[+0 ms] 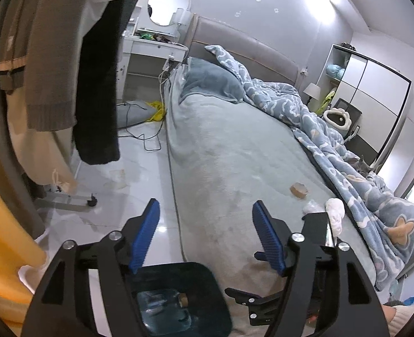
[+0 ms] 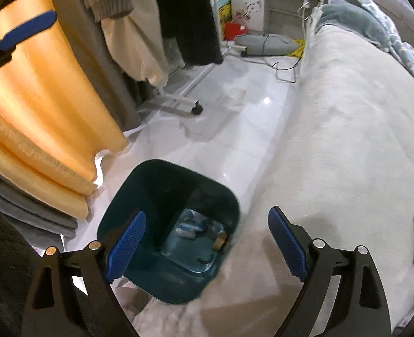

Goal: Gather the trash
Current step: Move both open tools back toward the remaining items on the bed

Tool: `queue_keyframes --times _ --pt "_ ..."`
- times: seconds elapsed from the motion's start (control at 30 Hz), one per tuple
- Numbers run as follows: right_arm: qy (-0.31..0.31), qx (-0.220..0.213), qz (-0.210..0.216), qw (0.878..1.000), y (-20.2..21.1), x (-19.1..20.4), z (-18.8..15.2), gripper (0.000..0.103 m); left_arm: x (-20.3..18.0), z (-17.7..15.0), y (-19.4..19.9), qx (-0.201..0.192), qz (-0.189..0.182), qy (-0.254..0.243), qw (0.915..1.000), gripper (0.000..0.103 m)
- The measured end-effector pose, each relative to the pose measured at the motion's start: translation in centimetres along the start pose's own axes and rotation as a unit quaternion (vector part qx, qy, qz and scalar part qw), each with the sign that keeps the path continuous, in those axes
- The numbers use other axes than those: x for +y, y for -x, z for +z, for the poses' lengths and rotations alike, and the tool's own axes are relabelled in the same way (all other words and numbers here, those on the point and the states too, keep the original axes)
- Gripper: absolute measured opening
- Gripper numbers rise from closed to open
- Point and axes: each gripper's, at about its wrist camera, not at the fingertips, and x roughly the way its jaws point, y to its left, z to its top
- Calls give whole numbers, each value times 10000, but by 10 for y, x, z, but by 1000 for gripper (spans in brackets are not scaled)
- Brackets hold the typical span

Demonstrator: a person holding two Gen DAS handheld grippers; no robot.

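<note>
Left tool [image 1: 205,234]: jaws apart, nothing between the blue pads. It points along the bed [image 1: 235,154], over the bed's near edge.

Right tool [image 2: 207,243]: jaws wide apart, empty. It hangs above the bin [image 2: 117,205], looking down into it. In the left wrist view part of the right tool [image 1: 316,230] shows just right of the left one.

Bin: dark teal, squarish, upright on the white floor [image 2: 235,118], close against the side of the bed. Inside, at the bottom, a crumpled clear plastic bottle [image 2: 192,227] and a small brown piece [image 2: 220,241] beside it.

Trash on the bed, left wrist view: a brown lump [image 1: 299,189] on the grey sheet; near it a clear crumpled wrapper [image 1: 310,206] and a white wad [image 1: 335,209], both by the edge of the blue blanket [image 1: 333,134]. All three lie apart from both tools.

Clothes [image 1: 52,70] hang on a wheeled rack left of the bed. Orange curtain [image 2: 38,98] beside the bin.
</note>
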Motion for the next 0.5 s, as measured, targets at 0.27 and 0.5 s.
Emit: queue_keyframes --times 0.27,0.5 --pt "-198 -324 -191 9991 37 -42 -19 90 -42 -1 -20 9 -201 -208 9996 80" --pt "-277 -476 -588 9968 60 -73 -38 90 -63 -6 -41 146 -171 -316 9992 80"
